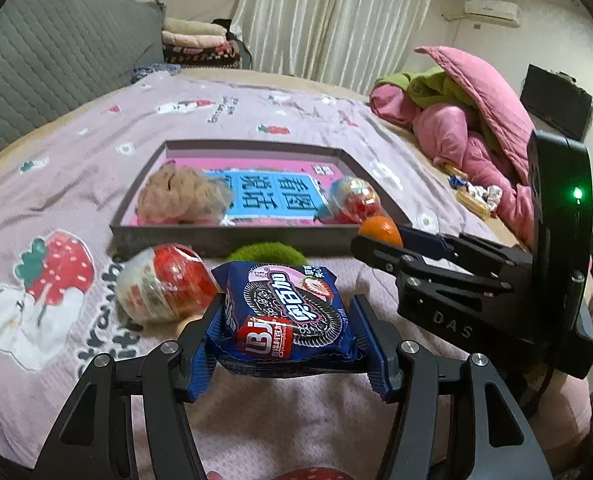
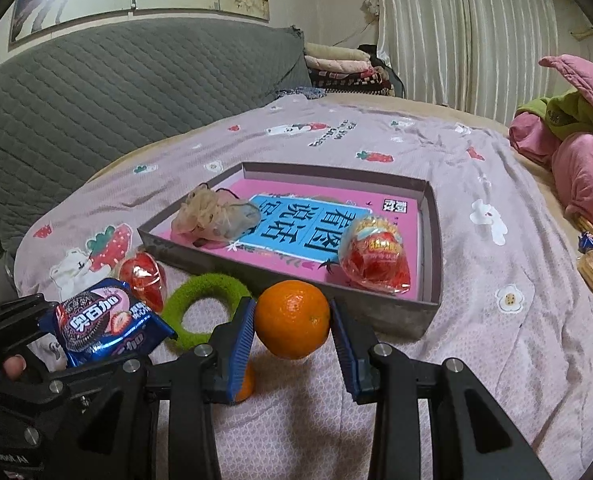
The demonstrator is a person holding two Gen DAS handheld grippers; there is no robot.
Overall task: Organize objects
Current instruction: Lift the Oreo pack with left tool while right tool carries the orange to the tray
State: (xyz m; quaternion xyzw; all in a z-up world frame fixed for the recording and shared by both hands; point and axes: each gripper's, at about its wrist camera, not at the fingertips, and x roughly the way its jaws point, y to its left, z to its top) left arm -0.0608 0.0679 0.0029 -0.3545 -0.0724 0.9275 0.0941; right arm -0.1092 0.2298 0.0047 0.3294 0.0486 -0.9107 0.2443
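My left gripper (image 1: 282, 320) is shut on a blue cookie packet (image 1: 284, 312), held above the bedspread; the same cookie packet (image 2: 104, 324) shows at lower left in the right wrist view. My right gripper (image 2: 292, 324) is shut on an orange (image 2: 292, 318), lifted just before the near corner of the grey tray (image 2: 396, 316). In the left wrist view that orange (image 1: 380, 230) sits at the tip of the right gripper (image 1: 376, 242). The tray (image 1: 224, 236) holds a pink book, a beige mesh pouch (image 1: 184, 194) and a red wrapped sweet (image 1: 354, 200).
On the bedspread lie another red wrapped sweet (image 1: 164, 284), a green fuzzy ring (image 2: 200, 312) and a second orange (image 2: 245, 386) under the right gripper's left finger. Pink and green bedding (image 1: 468, 112) is heaped at the right. A grey quilted headboard (image 2: 116, 92) stands behind.
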